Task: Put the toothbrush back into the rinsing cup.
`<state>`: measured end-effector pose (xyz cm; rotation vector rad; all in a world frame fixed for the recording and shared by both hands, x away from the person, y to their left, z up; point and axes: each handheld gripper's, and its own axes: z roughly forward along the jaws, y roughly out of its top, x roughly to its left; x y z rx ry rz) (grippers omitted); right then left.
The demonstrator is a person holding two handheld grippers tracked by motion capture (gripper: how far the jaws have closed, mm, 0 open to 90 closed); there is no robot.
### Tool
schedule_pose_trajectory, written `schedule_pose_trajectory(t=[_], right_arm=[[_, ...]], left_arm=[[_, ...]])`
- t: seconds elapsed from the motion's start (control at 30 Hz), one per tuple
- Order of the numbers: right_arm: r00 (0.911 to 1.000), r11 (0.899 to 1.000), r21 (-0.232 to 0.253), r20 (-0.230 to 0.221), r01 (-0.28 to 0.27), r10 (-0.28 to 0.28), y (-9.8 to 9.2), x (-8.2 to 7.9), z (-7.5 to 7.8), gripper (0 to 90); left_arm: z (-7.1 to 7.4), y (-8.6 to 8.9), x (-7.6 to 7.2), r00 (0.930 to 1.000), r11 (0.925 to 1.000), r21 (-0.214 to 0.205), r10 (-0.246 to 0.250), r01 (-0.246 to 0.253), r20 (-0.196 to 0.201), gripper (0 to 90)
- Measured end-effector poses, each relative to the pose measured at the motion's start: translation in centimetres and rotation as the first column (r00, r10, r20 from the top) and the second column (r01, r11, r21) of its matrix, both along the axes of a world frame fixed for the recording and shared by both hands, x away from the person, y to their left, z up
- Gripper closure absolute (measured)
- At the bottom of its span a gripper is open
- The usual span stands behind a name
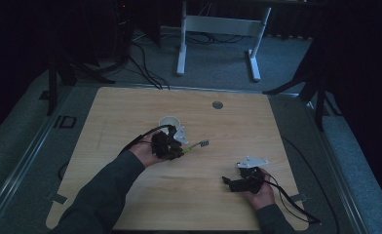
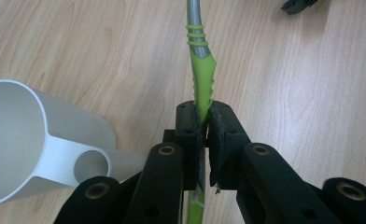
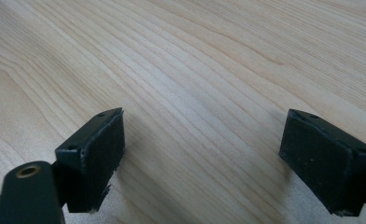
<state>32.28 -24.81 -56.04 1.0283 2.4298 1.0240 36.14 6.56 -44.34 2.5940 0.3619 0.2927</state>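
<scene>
A toothbrush (image 2: 200,74) with a green and grey handle is clamped between the jaws of my left gripper (image 2: 205,116); in the high view the toothbrush (image 1: 197,146) sticks out to the right of the left gripper (image 1: 172,146), its head over the table. A white cup (image 2: 36,140) with a handle stands just left of the jaws; the white cup (image 1: 169,122) sits right behind that hand. My right gripper (image 3: 204,158) is open over bare wood, and the right gripper (image 1: 233,184) rests near the table's front right.
The wooden table (image 1: 130,112) has a small round grey grommet (image 1: 218,105) near its far edge. Beyond it are a white desk frame (image 1: 218,29) and cables on the floor. The other gripper's tip (image 2: 297,4) shows at the top of the left gripper view.
</scene>
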Motion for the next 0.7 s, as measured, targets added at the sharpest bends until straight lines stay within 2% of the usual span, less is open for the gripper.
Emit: schedule_pose_trajectory(t=[0.7], right_arm=[[1.0000, 1.000, 0.000, 0.001, 0.000, 0.000, 0.00, 0.00, -0.01, 13.6]], left_arm=[[0.53, 0.52, 0.22, 0.9997, 0.9976, -0.065, 0.022, -0.022, 0.005, 83.5]])
